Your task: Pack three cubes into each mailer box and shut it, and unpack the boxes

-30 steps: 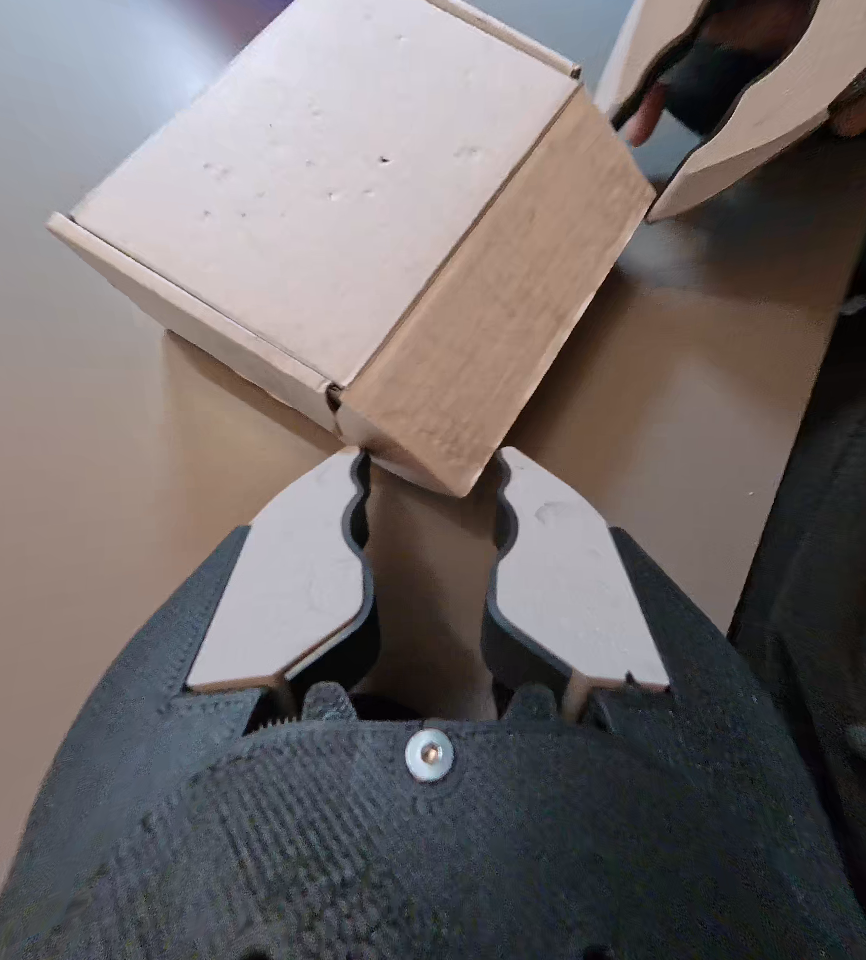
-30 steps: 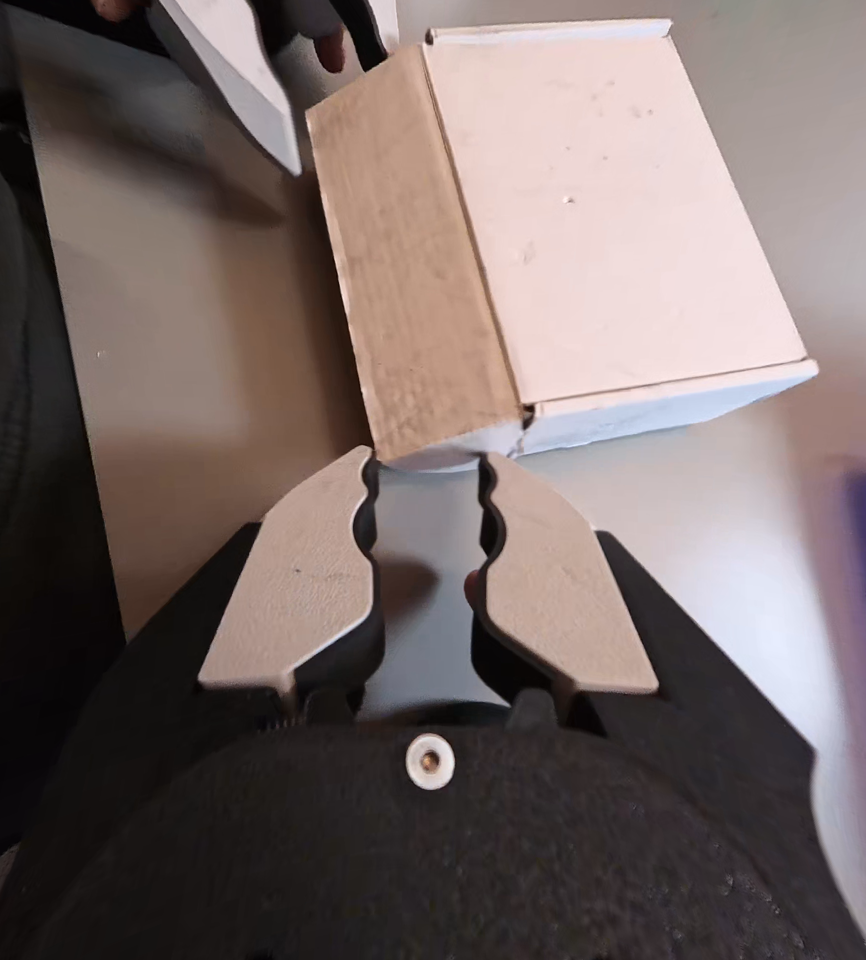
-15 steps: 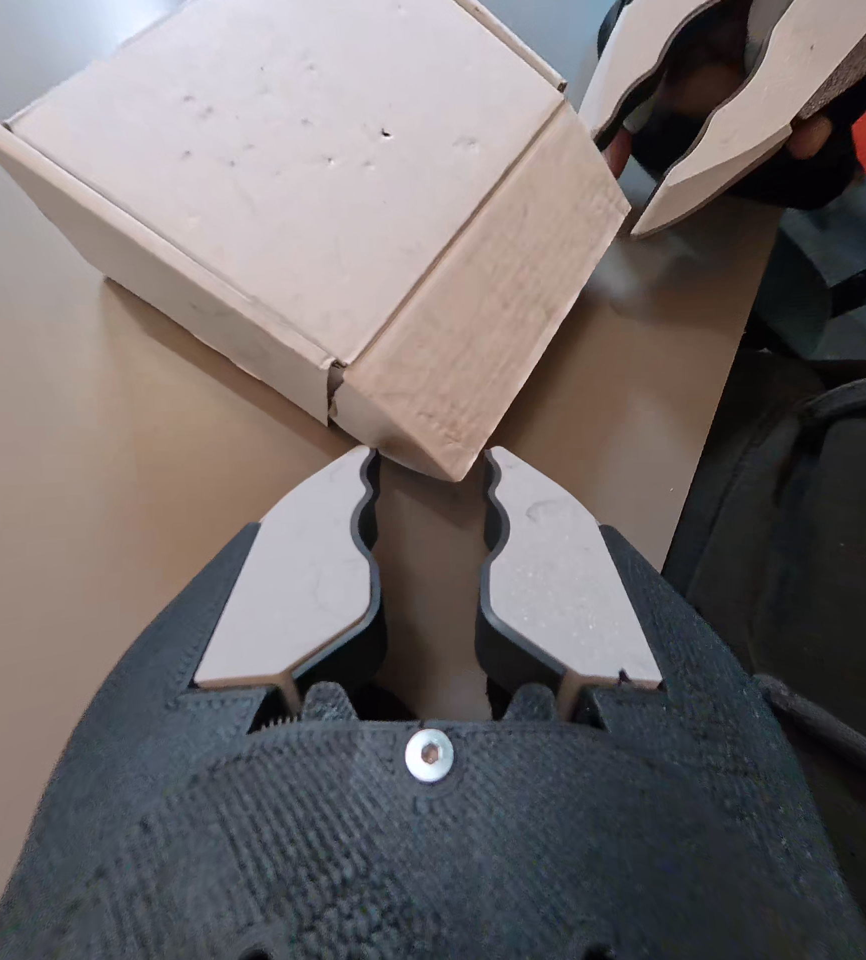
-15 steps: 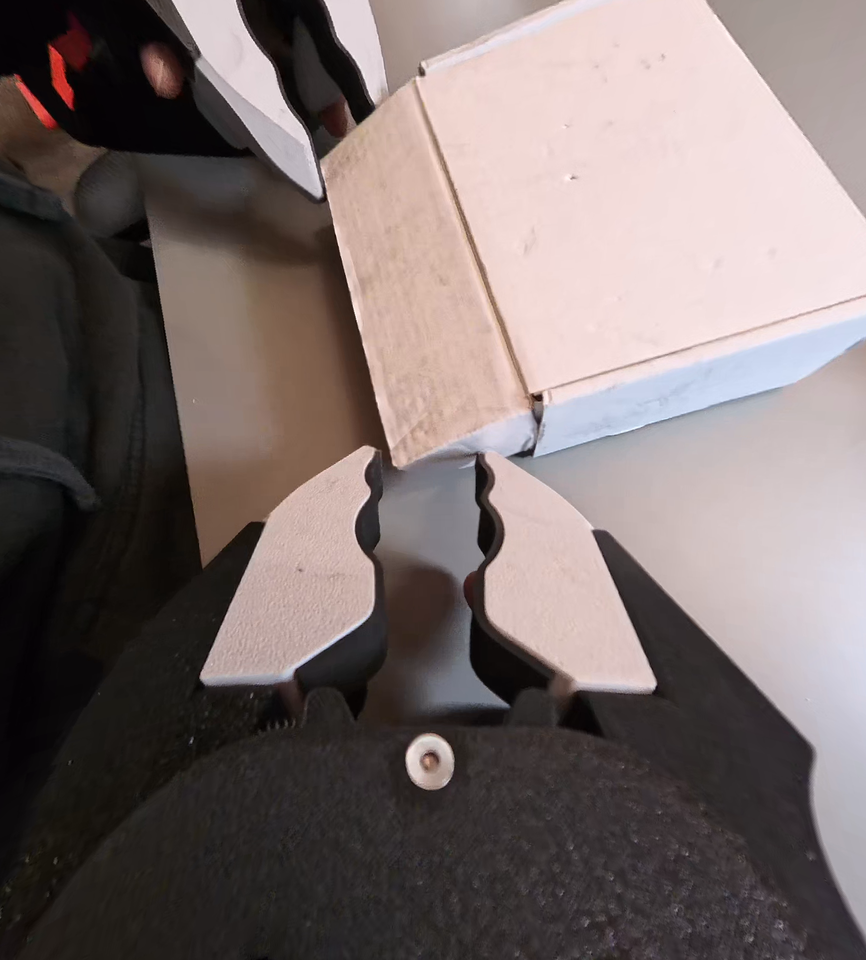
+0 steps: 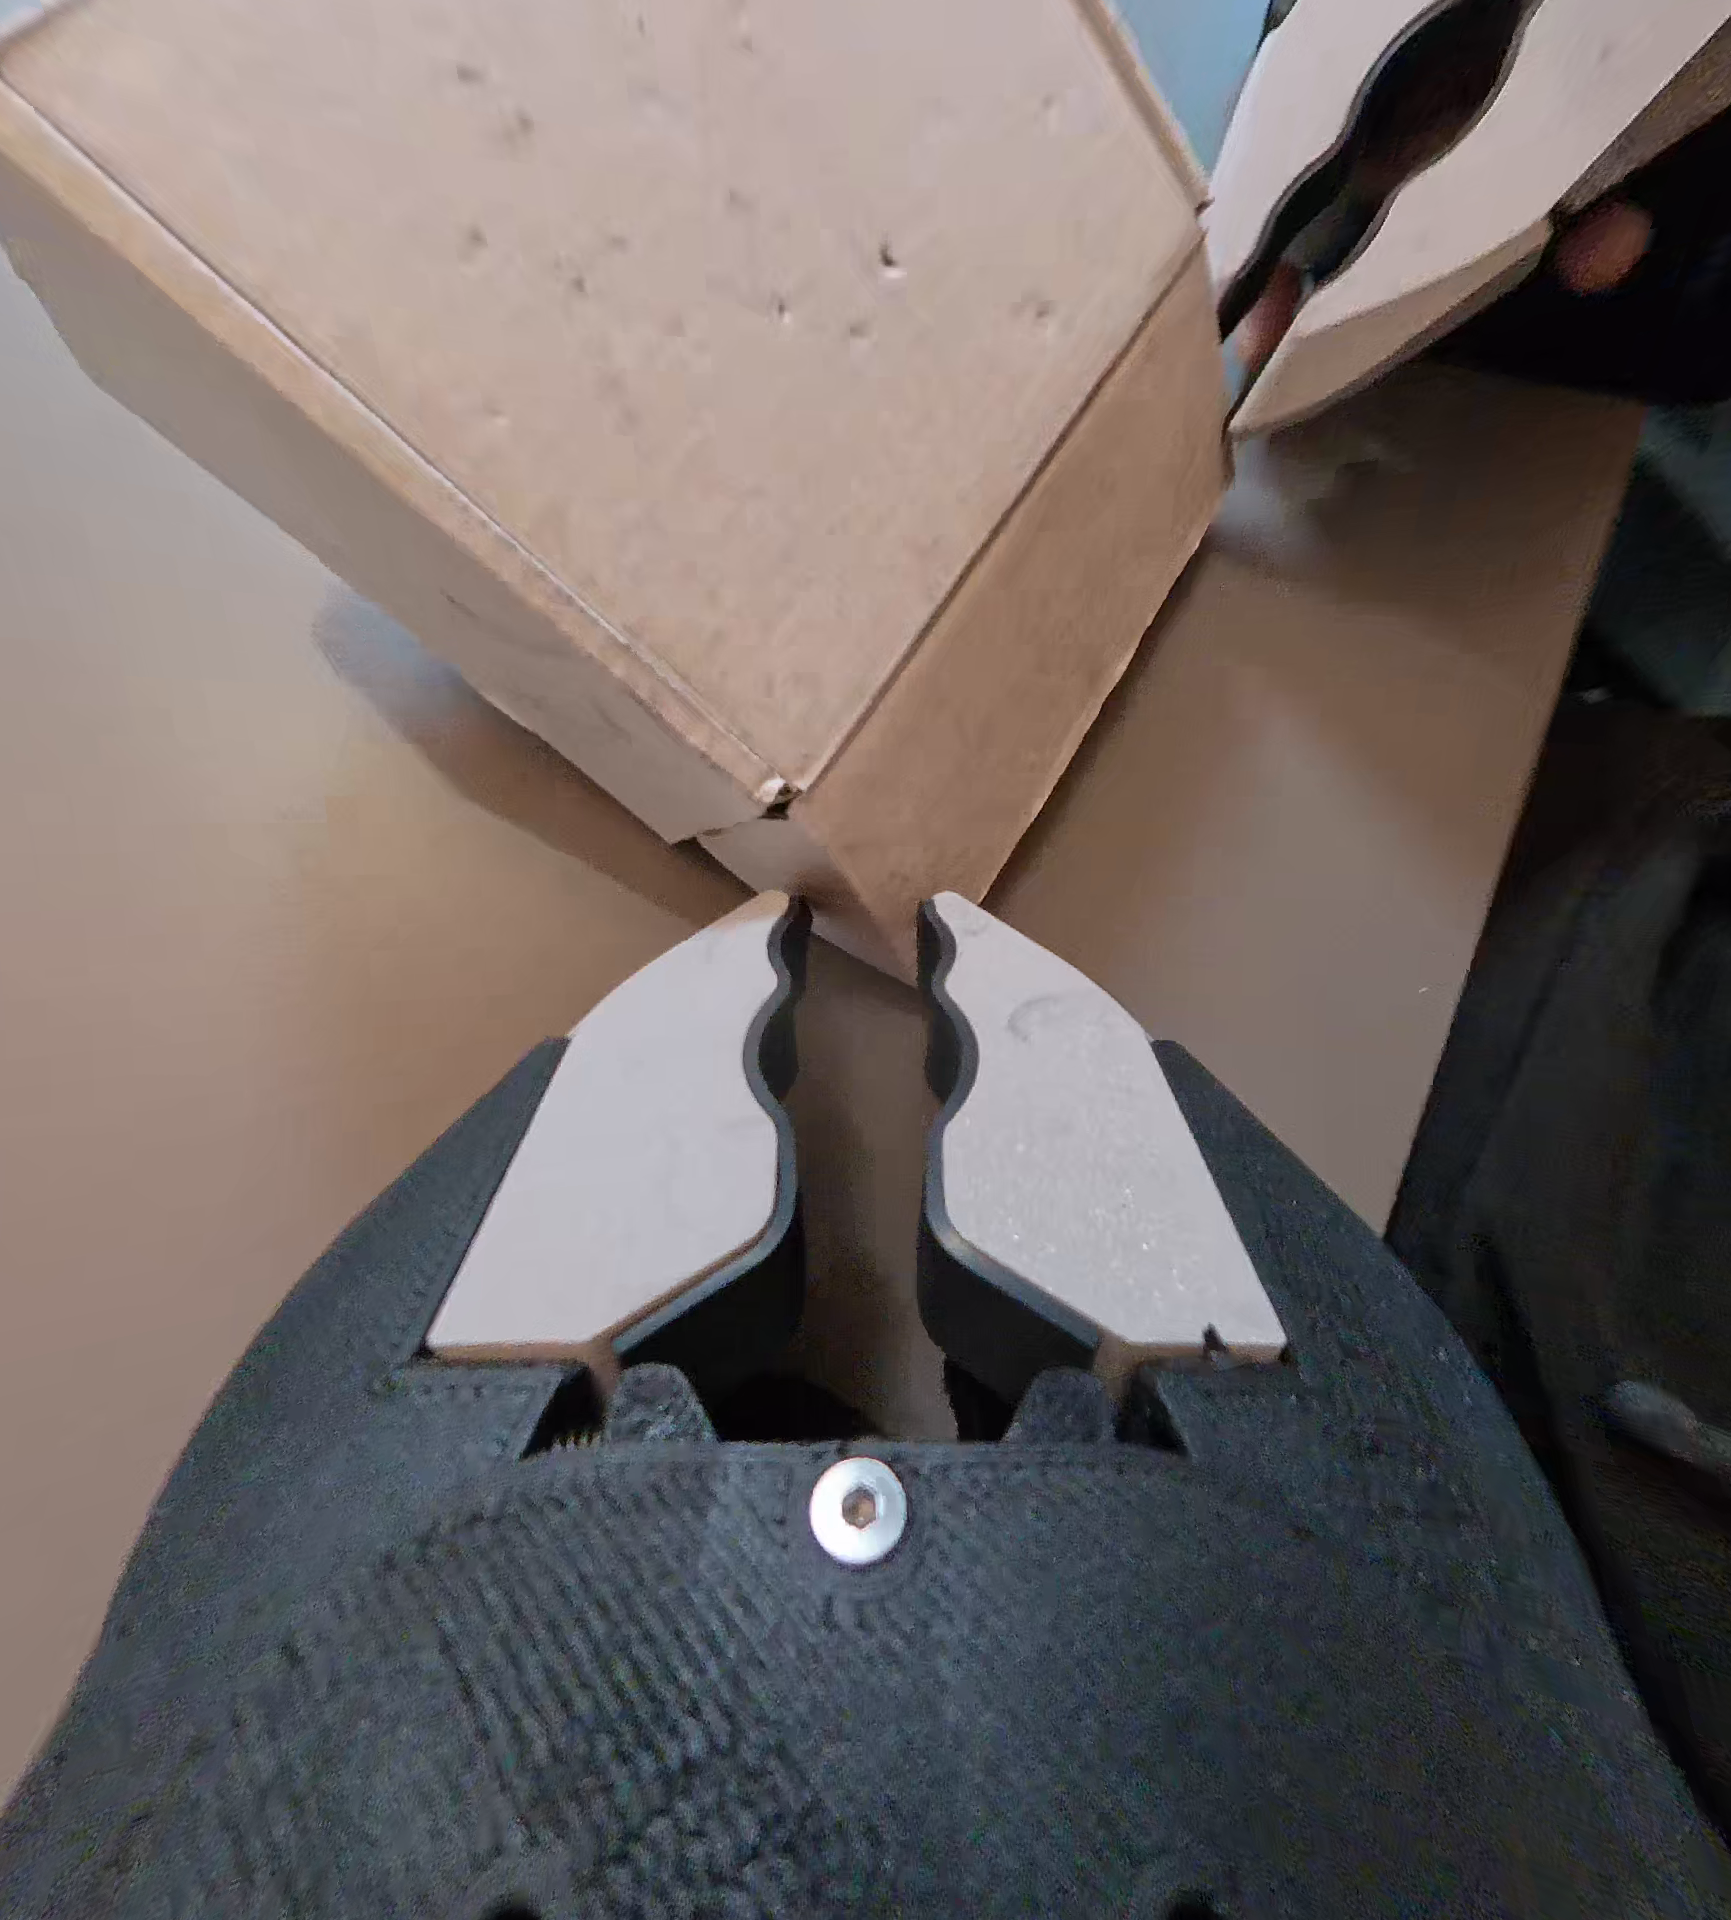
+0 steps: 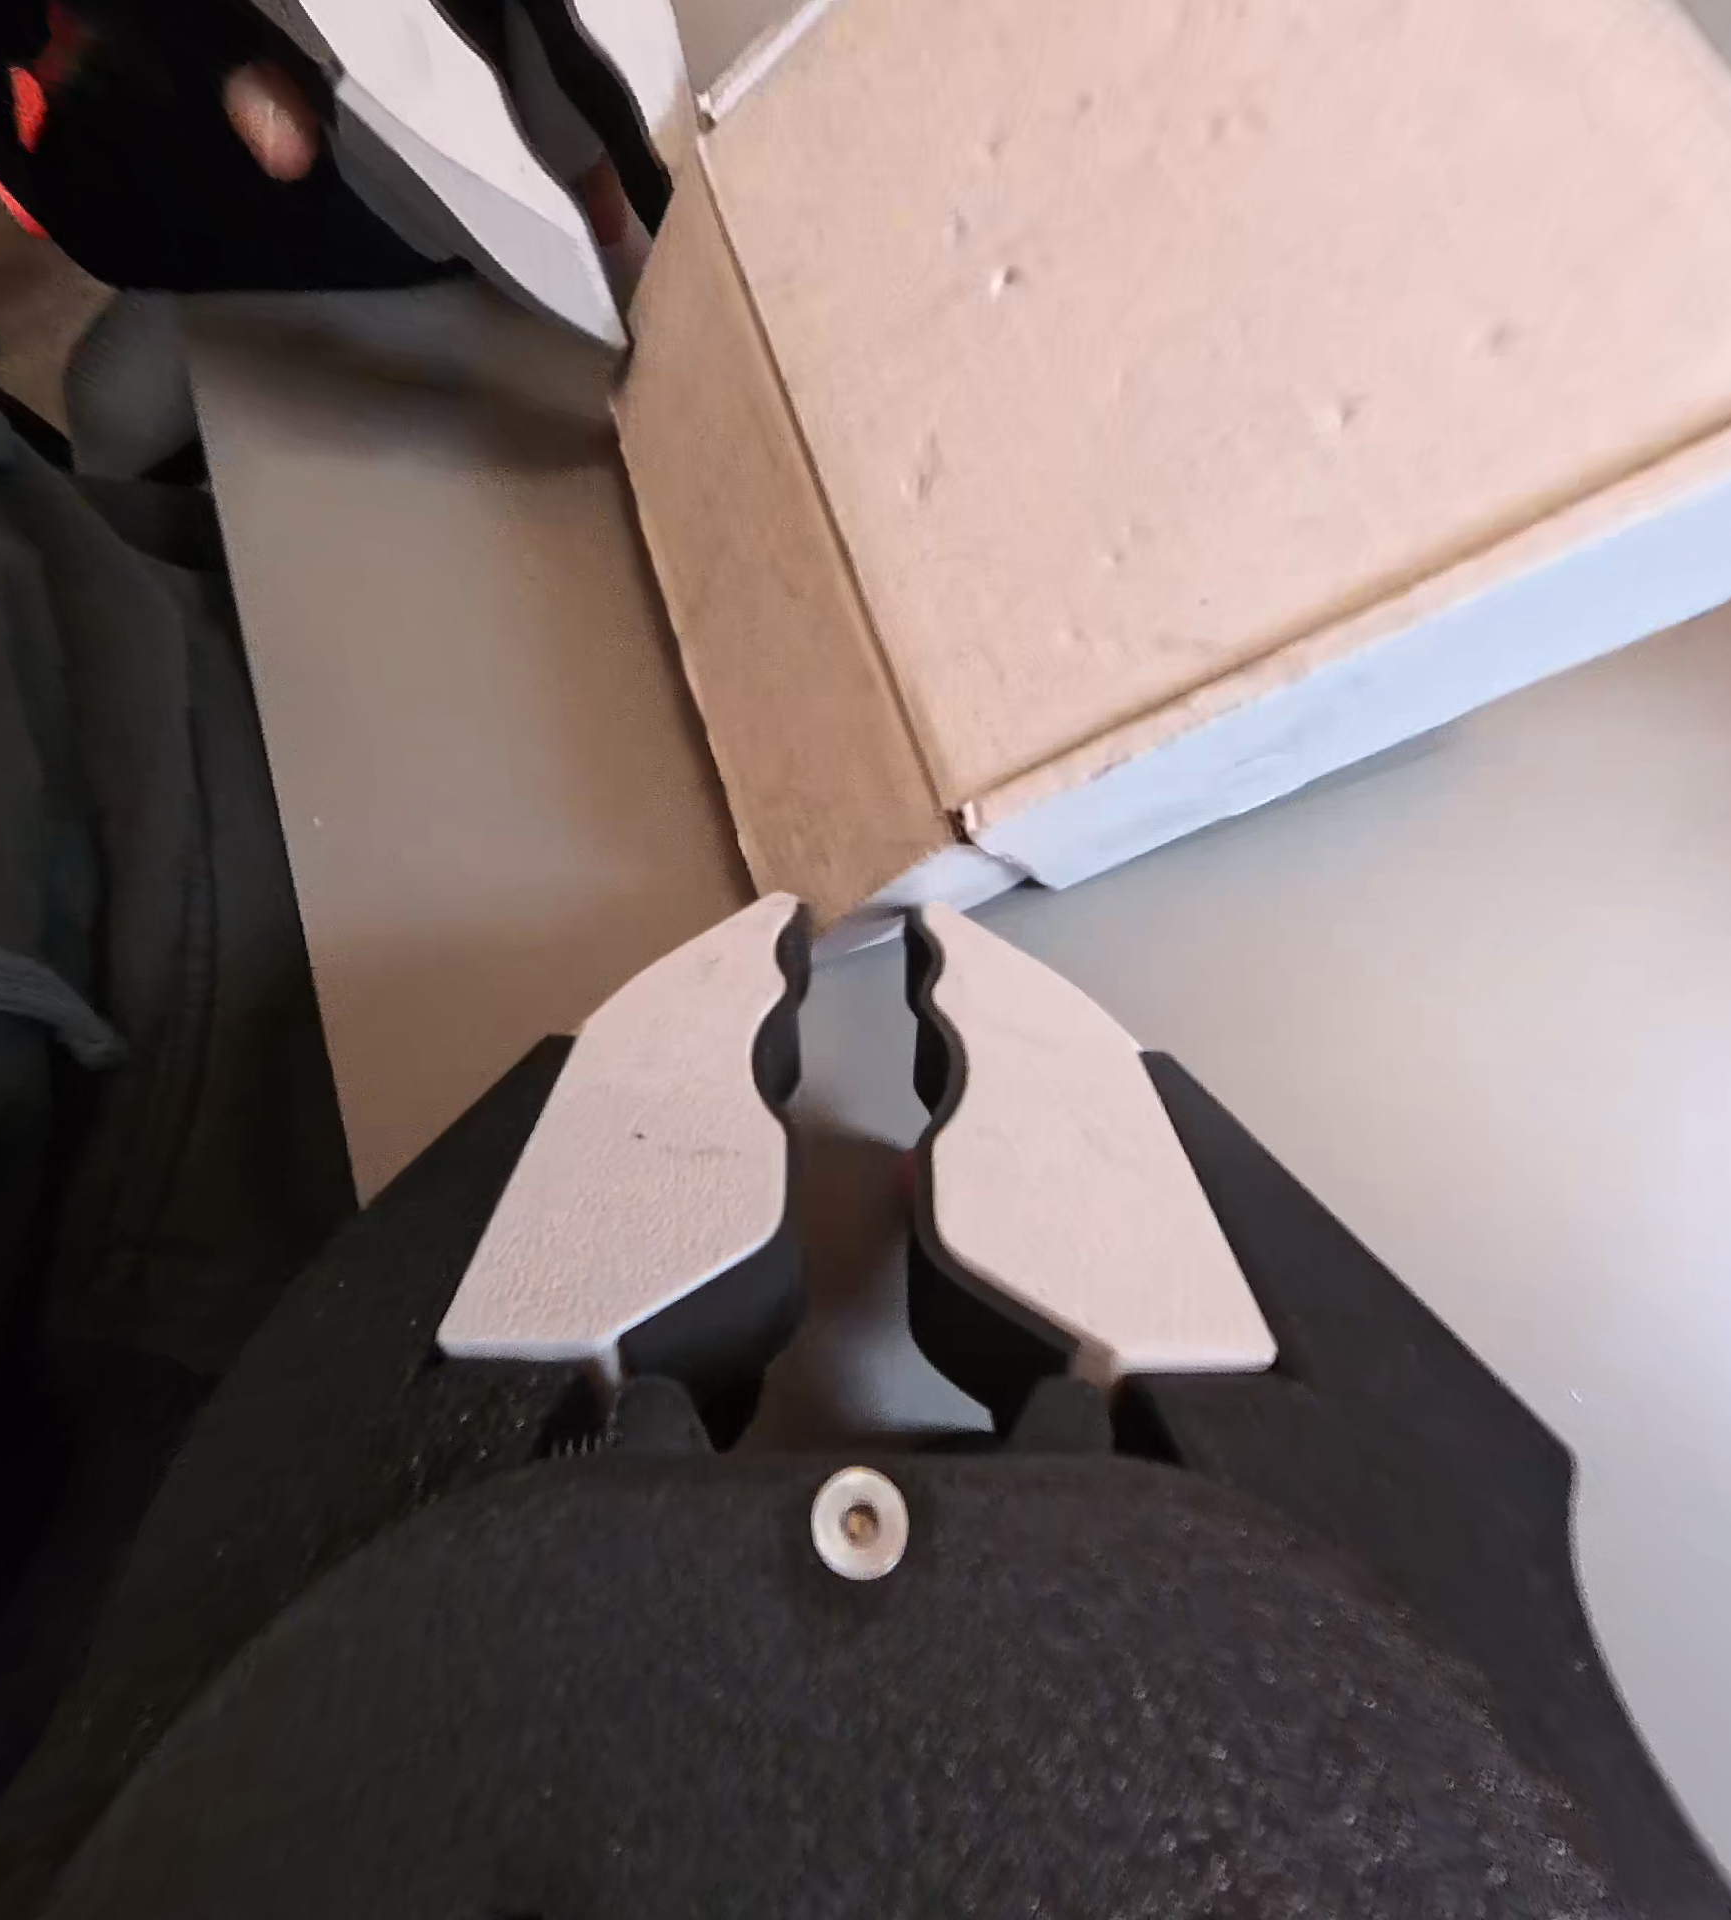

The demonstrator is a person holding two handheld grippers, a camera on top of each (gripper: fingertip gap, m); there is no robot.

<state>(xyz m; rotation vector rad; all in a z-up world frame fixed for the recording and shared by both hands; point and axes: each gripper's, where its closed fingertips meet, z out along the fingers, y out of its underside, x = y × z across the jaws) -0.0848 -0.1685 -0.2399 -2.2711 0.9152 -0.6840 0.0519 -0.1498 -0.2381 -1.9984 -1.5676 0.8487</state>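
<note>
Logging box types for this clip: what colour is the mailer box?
Plain tan-brown cardboard, unprinted; the mailer box shows best in the right wrist view.

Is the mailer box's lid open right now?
No, the mailer box has its lid folded flat on top, with the front flap down over the near side, in the right wrist view.

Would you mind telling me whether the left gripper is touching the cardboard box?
Cannot tell. In the left wrist view the box corner dips between the left gripper fingertips, but no view plainly shows contact or a gap.
</note>
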